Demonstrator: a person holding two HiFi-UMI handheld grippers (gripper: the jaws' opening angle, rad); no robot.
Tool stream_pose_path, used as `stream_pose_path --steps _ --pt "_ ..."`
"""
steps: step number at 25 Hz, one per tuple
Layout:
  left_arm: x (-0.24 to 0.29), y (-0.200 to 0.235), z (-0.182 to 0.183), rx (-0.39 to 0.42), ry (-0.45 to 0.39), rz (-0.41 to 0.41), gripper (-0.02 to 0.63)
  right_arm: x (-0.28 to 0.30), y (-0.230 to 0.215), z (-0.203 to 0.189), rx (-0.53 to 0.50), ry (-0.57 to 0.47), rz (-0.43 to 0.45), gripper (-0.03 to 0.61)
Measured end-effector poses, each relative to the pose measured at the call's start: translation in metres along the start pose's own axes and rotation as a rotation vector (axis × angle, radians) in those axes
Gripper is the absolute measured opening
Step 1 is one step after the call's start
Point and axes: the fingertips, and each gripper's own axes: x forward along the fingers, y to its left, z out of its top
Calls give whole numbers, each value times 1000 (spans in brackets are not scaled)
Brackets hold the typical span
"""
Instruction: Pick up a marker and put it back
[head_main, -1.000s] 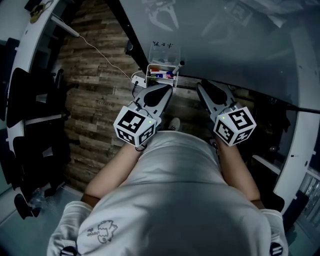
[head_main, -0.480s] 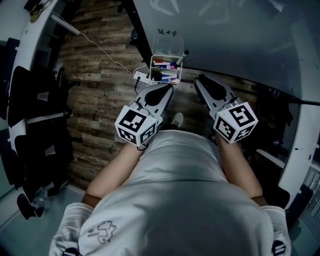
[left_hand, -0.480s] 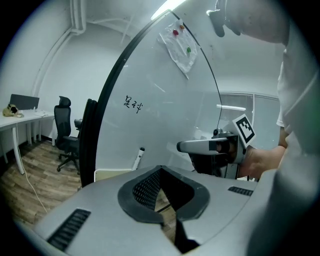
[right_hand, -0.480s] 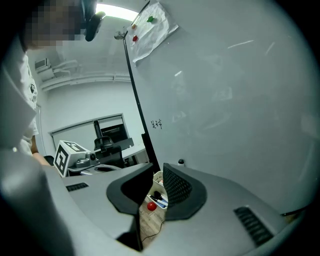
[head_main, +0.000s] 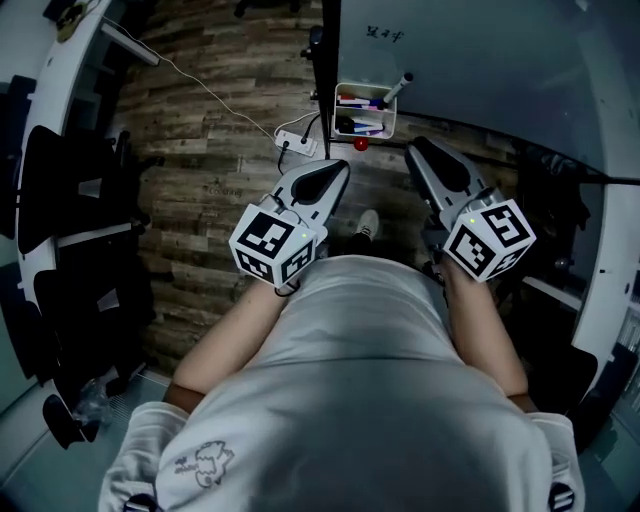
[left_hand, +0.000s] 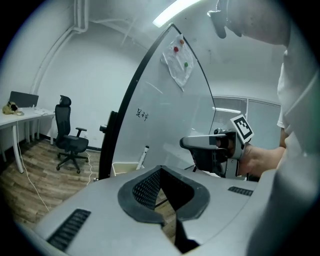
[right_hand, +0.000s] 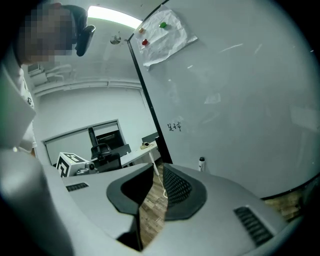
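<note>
A white marker tray hangs at the foot of the whiteboard and holds several markers. One marker stands tilted at the tray's right end; it also shows as a marker beside the tray and as a marker tip. My left gripper is shut and empty, a little short of the tray. My right gripper is shut and empty too, just right of the tray and level with the left one.
A power strip with a cable and a small red thing lie on the wooden floor under the tray. Black office chairs and a white desk stand to the left. A paper is pinned high on the board.
In the head view the tray and board have slid right and up. Both grippers stay shut and side by side, a little further right.
</note>
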Motion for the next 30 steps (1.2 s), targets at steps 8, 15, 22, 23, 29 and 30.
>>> stream_pose_path --steps 8,15,22,23,29,30 --pt "-58 -11 1 29 -25 -48 5 -22 63 -7 -7 -54 -24 64" --pt "-90 -32 -6 54 -38 -91 5 -54 93 -15 -32 -89 -63 46" --pt "-111 -54 -18 58 -40 -112 5 -82 114 -31 -37 -106 -74 20" --pt "-113 -58 -20 58 -44 -109 5 -87 116 -32 -42 -111 -76 14" --pt "-125 -82 -20 64 -85 -72 5 -119 122 -38 -64 -126 -50 12" --pt "-127 -88 -20 61 -95 -63 5 -124 124 -41 -72 -124 -36 12"
